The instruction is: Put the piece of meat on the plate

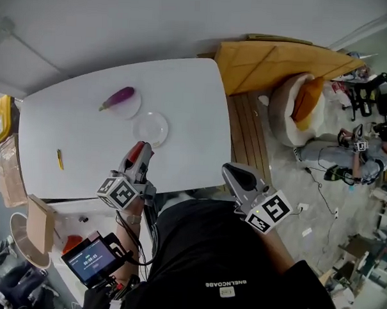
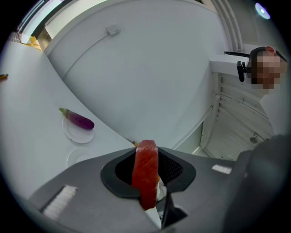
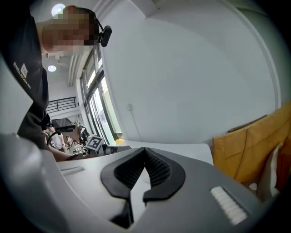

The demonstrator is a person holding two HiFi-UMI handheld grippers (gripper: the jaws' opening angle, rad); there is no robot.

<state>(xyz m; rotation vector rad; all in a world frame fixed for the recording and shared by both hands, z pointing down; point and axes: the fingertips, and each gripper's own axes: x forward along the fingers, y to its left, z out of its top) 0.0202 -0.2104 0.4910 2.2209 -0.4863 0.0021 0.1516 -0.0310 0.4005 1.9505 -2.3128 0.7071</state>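
A red piece of meat [image 1: 140, 151] [image 2: 145, 175] stands upright between the jaws of my left gripper [image 1: 142, 156] [image 2: 146, 157], which is shut on it. The gripper hovers over the near part of the white table [image 1: 183, 92], just short of an empty clear plate [image 1: 150, 127] [image 2: 78, 157]. Beyond it a purple eggplant [image 1: 119, 97] [image 2: 78, 120] lies on a second clear plate [image 1: 131, 108] [image 2: 75, 135]. My right gripper [image 1: 234, 173] [image 3: 145, 152] is off the table's right front corner, shut with nothing in it.
A yellow pen [image 1: 60, 159] lies at the table's left. Right of the table are a wooden bench [image 1: 249, 131], a tan cardboard sheet [image 1: 274, 61] and a beanbag [image 1: 298, 107]. A person [image 1: 347, 157] sits on the floor at far right. A small screen [image 1: 89, 260] hangs near my left side.
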